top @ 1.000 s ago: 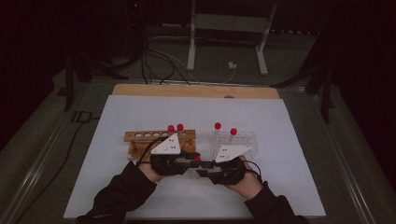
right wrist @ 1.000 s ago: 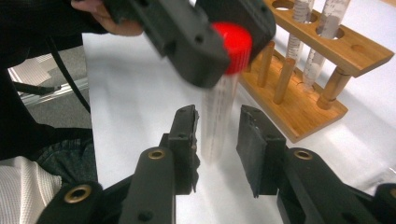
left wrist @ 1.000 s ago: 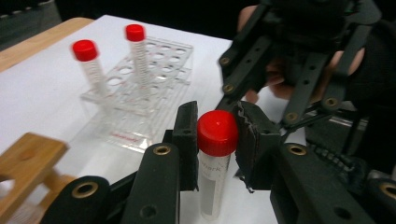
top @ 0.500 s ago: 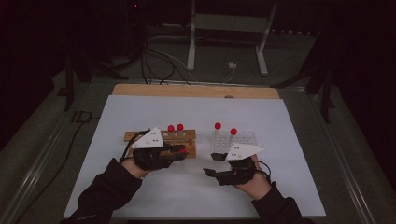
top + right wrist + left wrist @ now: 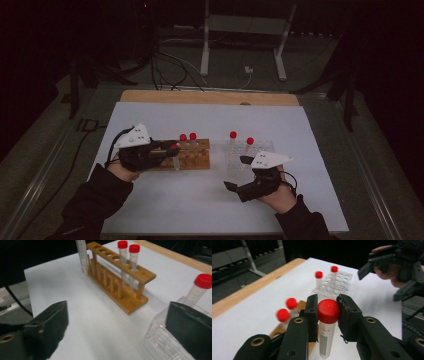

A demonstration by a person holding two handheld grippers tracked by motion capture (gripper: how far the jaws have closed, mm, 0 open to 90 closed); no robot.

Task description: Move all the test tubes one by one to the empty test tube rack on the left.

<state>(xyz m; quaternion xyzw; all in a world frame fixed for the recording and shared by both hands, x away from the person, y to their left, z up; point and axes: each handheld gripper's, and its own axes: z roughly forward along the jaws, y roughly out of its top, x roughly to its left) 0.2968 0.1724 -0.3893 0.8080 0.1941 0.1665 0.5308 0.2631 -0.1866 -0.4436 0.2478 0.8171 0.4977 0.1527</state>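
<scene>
— Where's the tube?

— The red-capped tube [image 5: 327,326] is pinched at its cap in the left claw [image 5: 327,311], hanging upright, lifted above the white surface [image 5: 200,200] just in front of the wooden rack [image 5: 192,159].

— And the other claw?

— The right claw [image 5: 239,175] has just been opening; it stands spread wide with nothing between its jaws, near the clear rack [image 5: 250,152].

— What does each view add?

— The left gripper view shows print on the tube. The right gripper view shows the tube's lower end beside the wooden rack's far end, and two capped tubes [image 5: 128,260] standing in that rack.
</scene>
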